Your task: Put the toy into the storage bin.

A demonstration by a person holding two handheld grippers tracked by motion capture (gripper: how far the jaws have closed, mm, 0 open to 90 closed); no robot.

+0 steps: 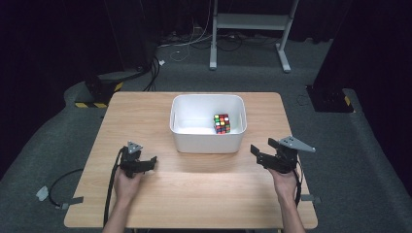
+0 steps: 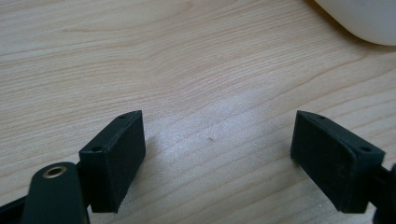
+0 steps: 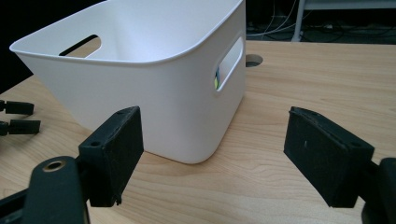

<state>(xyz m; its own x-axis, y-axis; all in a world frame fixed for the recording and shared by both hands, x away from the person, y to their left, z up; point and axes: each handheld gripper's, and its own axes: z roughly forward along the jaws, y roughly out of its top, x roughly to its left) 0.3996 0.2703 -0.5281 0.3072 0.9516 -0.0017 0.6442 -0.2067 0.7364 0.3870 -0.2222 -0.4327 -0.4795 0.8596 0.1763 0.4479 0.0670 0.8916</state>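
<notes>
The high view is soft and slightly grainy: the wooden table (image 1: 194, 194) is evenly lit from above, while the upper left and right of the frame fall into near black. The white bin (image 1: 208, 127) glows brightest, with a pale sheen on its floor and a faint shadow along its lower edge. In the left gripper view a dull glare patch sits at mid-frame on the wood, and both gripper views render their near jaws dark and a little soft.

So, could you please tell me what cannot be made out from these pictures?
- Rubik's cube: its underside is hidden in the high view; in the right gripper view the white bin's wall hides all but a sliver at the handle slot.
- White bin: cut off by the frame edge in the left gripper view.
</notes>
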